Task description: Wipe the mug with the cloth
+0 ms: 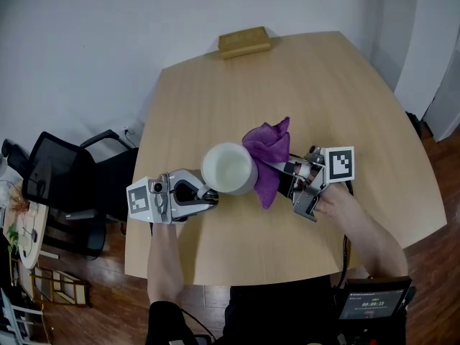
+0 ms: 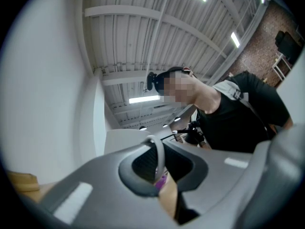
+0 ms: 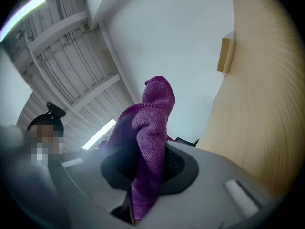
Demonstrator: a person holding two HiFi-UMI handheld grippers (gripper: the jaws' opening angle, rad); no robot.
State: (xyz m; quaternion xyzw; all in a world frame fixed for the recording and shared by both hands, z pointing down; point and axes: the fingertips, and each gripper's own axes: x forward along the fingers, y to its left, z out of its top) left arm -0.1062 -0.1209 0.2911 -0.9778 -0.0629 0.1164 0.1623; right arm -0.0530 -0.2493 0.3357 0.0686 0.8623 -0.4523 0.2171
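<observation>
Mug: the white mug (image 1: 228,168) is standing mouth-up over the middle of the round wooden table (image 1: 215,99). Whether its base is touching the tabletop, I cannot tell.
Handle: the mug's handle (image 2: 157,152) is pointing toward the left gripper.
Left gripper: the left gripper (image 1: 207,192) is lying close to level and clenching that handle. In the left gripper view the pale loop is sitting squeezed between the two dark pads.
Cloth: the purple cloth (image 1: 269,153) is bunching against the mug's right flank and touching it. One peak is poking toward the far side of the table, and a tail is trailing toward the person beside the mug.
Right gripper: the right gripper (image 1: 279,169) is grasping the cloth. In the right gripper view the folded fabric is filling the gap between its jaws and spilling out past them.
Right hand: the person's right hand (image 1: 338,203) is wrapping the grip just behind the marker cube.
Left forearm: it (image 1: 164,264) is reaching up from the near table edge to the left gripper.
Box: a flat tan box (image 1: 244,42) is resting at the table's far edge — well apart from the mug.
Chair: a black office chair (image 1: 61,182) is standing off the table's left side.
Screen: a small lit device (image 1: 370,302) is hanging near the person's waist — its print is too small to read.
</observation>
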